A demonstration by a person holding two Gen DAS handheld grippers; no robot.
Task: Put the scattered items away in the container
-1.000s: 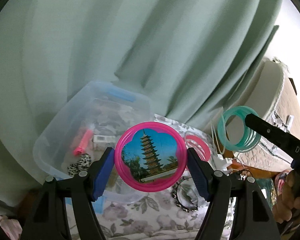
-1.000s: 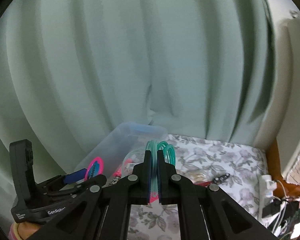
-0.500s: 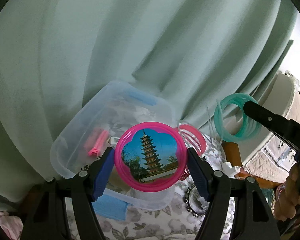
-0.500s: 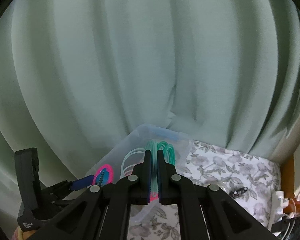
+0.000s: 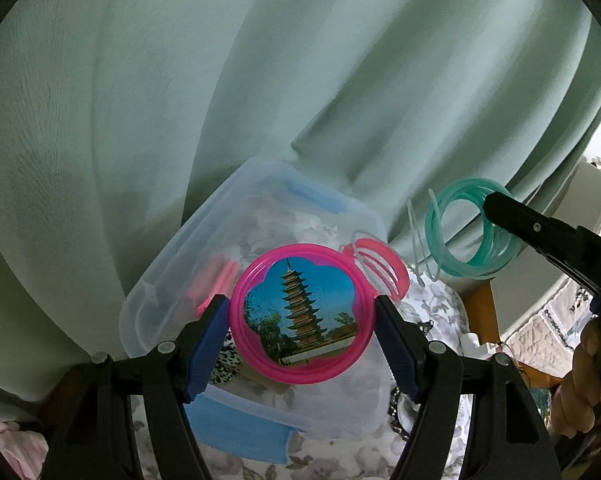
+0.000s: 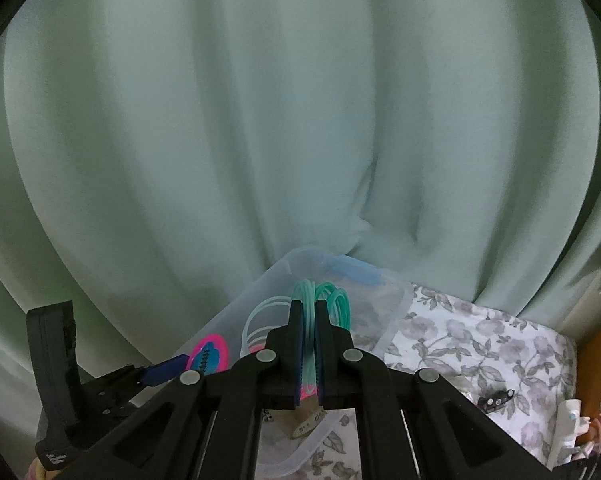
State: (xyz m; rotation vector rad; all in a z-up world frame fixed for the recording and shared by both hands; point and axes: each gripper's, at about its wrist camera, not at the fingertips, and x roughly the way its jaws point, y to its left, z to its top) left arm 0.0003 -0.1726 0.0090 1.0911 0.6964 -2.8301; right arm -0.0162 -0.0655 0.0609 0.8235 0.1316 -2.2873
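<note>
Two loads hang over the clear container [image 5: 260, 240]. My left hand-held gripper [image 5: 302, 330] clamps the stiff, light pink round mirror [image 5: 302, 314] by its slick rim, tilted down toward the bin. My right hand-held gripper [image 6: 309, 344], pinched shut on thin, springy teal bangles [image 6: 332, 298], points down alongside.

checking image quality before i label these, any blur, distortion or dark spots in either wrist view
Left wrist view: strong fisheye bending with black corners; the pink pagoda disc is sharp, the clear container and curtain behind are soft. Right wrist view: same vignette, dimmer and flatter; the curtain is smeared and featureless, while the teal bangles in the right gripper stay fairly crisp.
</note>
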